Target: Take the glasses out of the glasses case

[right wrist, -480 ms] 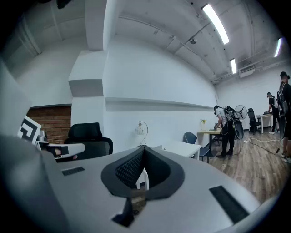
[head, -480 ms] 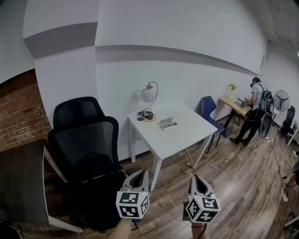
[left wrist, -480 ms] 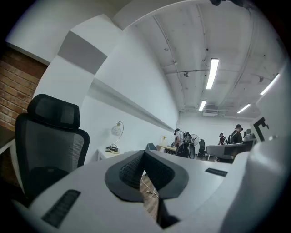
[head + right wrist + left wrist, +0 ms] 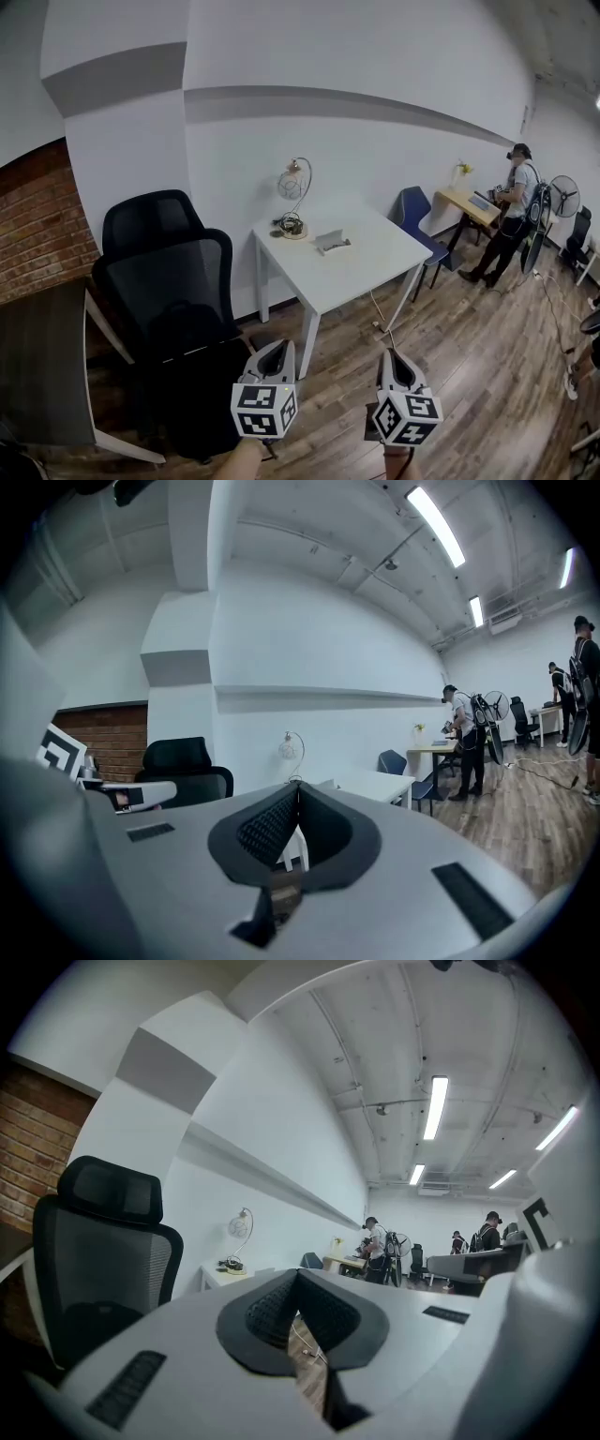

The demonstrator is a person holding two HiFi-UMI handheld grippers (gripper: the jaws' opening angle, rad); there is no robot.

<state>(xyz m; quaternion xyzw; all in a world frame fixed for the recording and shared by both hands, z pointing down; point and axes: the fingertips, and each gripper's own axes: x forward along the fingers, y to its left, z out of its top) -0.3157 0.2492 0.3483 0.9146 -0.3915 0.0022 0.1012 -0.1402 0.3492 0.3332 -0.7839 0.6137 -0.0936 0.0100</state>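
Jaws of the left gripper are closed on nothing, and so are those of the right gripper. Little has changed. The table carrying the glasses case has drifted slightly left and remains well ahead of both jaws, so the approach is barely begun.

Bare wooden floor lies open up to the front and right side of the white surface. Two black office chairs crowd its left side, and a blue chair stands by its far right corner. On top, a lamp stands near the glasses case, at its back left; the top is bare in front.
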